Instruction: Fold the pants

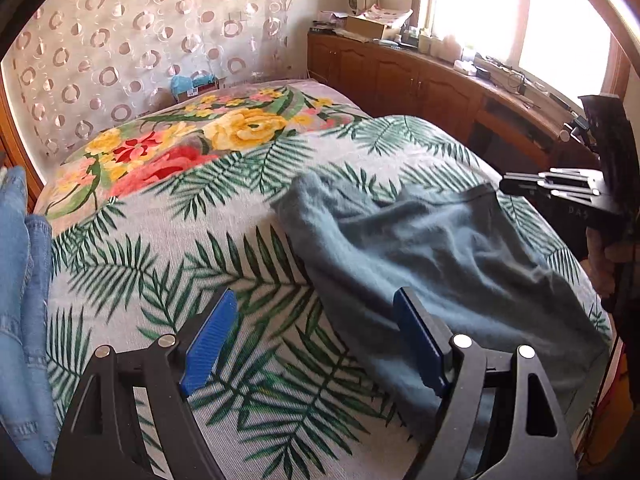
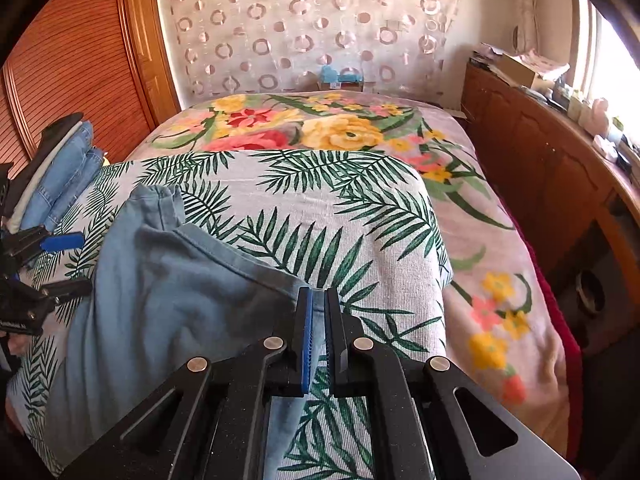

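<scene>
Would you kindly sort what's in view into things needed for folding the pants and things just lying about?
For the job: grey-blue pants; right gripper, shut on their edge; left gripper, open.

Lying about: stacked jeans; cardboard box on the cabinet.

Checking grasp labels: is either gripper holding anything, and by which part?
Right gripper is shut on the blue-grey pants, pinching their right-hand edge. Left gripper is open above the bedspread, holding nothing.

pants (image 2: 168, 292) hem under closed fingers (image 2: 306, 332)
</scene>
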`<action>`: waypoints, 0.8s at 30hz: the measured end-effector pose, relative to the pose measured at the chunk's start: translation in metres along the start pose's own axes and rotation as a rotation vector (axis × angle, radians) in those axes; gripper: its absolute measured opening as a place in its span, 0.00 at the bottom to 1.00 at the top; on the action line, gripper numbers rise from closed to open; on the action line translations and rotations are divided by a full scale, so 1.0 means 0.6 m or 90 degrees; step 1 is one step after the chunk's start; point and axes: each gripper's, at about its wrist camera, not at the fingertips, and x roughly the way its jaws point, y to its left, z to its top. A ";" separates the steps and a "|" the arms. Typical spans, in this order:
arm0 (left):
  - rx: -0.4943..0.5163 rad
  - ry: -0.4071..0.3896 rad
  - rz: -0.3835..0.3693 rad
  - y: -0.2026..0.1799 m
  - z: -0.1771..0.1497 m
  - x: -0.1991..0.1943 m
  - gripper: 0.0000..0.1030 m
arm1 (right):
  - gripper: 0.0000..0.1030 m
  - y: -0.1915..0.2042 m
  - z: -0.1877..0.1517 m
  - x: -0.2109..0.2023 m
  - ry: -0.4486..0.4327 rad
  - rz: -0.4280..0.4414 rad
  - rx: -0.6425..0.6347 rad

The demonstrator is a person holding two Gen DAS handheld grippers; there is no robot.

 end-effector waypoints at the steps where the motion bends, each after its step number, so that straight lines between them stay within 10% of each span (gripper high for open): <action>1: 0.000 -0.003 -0.001 0.002 0.009 0.002 0.79 | 0.04 0.000 0.000 0.001 -0.003 0.003 0.001; 7: 0.001 -0.009 0.009 0.014 0.051 0.030 0.79 | 0.26 -0.003 -0.001 -0.006 -0.022 0.042 0.014; 12: -0.014 -0.002 -0.013 0.030 0.076 0.060 0.60 | 0.27 -0.004 0.001 0.021 0.008 0.053 0.002; 18: -0.006 0.009 -0.022 0.033 0.093 0.094 0.50 | 0.26 -0.007 0.012 0.043 0.024 0.062 -0.008; 20: 0.000 0.014 -0.031 0.031 0.094 0.101 0.47 | 0.07 -0.007 0.015 0.044 0.023 0.072 -0.014; 24: 0.006 0.017 -0.040 0.028 0.092 0.108 0.32 | 0.04 -0.010 0.015 0.027 -0.012 0.067 -0.025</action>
